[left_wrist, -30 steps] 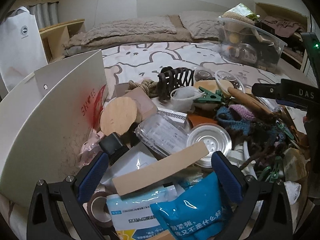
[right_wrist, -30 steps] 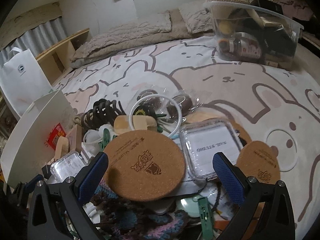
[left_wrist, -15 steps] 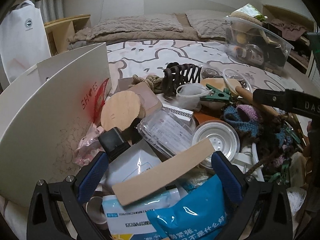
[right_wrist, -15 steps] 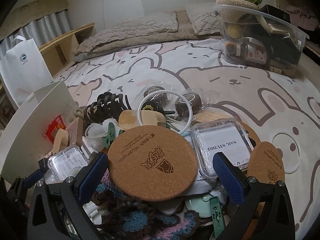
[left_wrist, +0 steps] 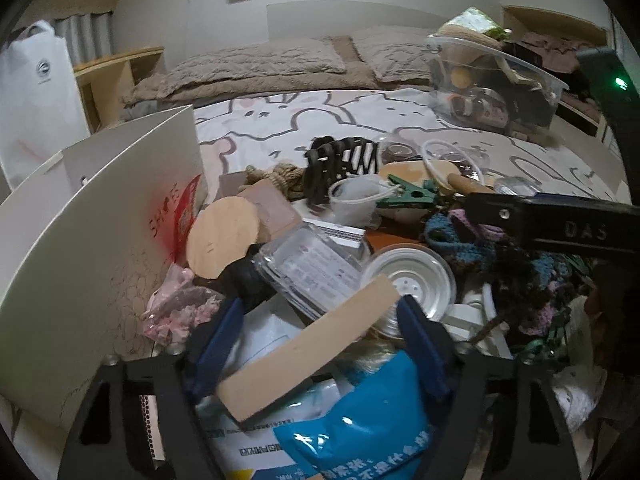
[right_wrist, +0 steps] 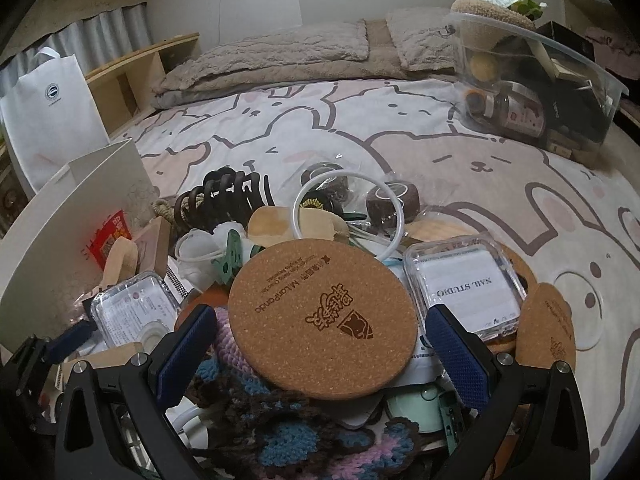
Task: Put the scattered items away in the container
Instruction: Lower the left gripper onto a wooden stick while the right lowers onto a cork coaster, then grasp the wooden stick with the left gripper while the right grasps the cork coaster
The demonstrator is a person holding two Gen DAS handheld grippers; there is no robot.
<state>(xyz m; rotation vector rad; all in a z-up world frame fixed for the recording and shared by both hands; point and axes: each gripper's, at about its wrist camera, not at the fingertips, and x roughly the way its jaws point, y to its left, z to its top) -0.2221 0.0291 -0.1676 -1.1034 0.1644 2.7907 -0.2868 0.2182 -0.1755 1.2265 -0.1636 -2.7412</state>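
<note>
A flat wooden strip [left_wrist: 308, 344] lies slantwise across the heap of clutter, right between the blue pads of the left gripper [left_wrist: 320, 344]. The jaws are closing on it; the right pad sits at the strip's upper end, while the left pad stands a little off its edge, so whether it is gripped yet I cannot tell. Under the strip lies a blue packet [left_wrist: 356, 420], and just ahead of the fingertips sit a clear plastic case [left_wrist: 308, 272] and a round metal lid [left_wrist: 408, 280]. Left of the gripper stands a white cardboard box [left_wrist: 92, 232], its flap upright. Further ahead lie a black hair claw [left_wrist: 340, 164] and a green clip [left_wrist: 412, 196].

The right gripper [right_wrist: 324, 356] stands wide, nothing clamped. A round cork coaster [right_wrist: 324, 312] lies between its pads, touching neither. To its right lies a clear box with a white label [right_wrist: 464, 284], and beyond that a second cork coaster [right_wrist: 548, 336]. Crocheted yarn pieces [right_wrist: 304, 436] lie below the fingers.

The container [right_wrist: 532, 84], a clear plastic tub already holding several things, stands well ahead and to the right of both grippers on the rabbit-patterned bedspread [right_wrist: 360, 128].
</note>
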